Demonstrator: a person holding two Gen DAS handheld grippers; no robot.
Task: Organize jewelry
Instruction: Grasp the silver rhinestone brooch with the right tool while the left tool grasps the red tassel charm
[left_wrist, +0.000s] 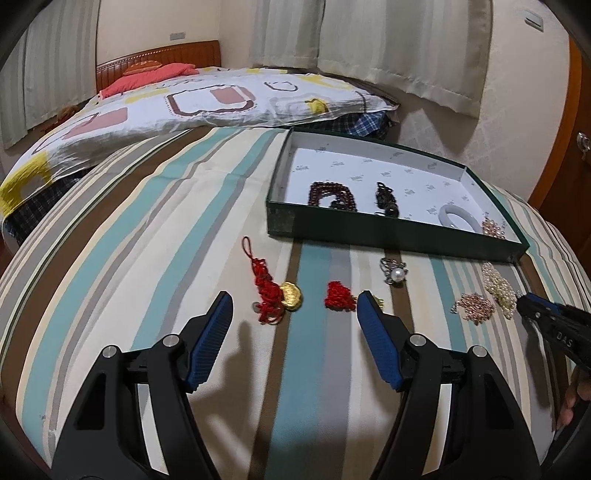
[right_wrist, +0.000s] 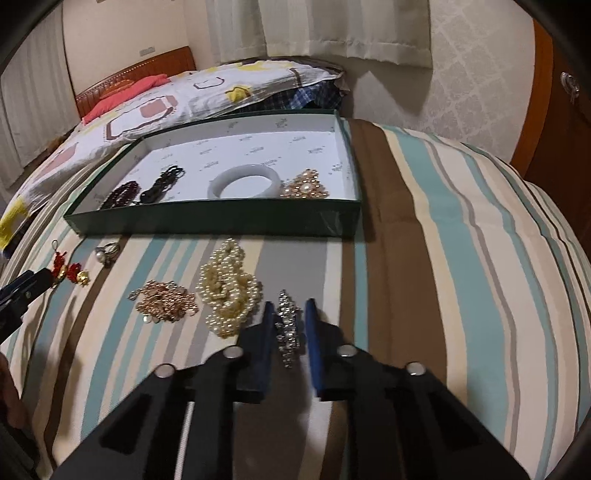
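Lying between the narrowly parted right gripper (right_wrist: 290, 314) jaws: silver bracelet (right_wrist: 289, 326); contact unclear. Left gripper (left_wrist: 293, 306) spread wide above red tassels (left_wrist: 338, 295).

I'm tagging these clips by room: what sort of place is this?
Most likely a home bedroom. A wooden headboard with a red pillow stands behind, curtains hang on the wall, and the jewelry lies on a striped bedspread.

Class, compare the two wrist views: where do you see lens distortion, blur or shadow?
Left wrist view: fisheye bends the striped cover into curves; the left gripper is sharp and casts a soft shadow. Right wrist view: same bulging stripes; the right gripper is smeared around the silver bracelet, dark corners frame the picture.
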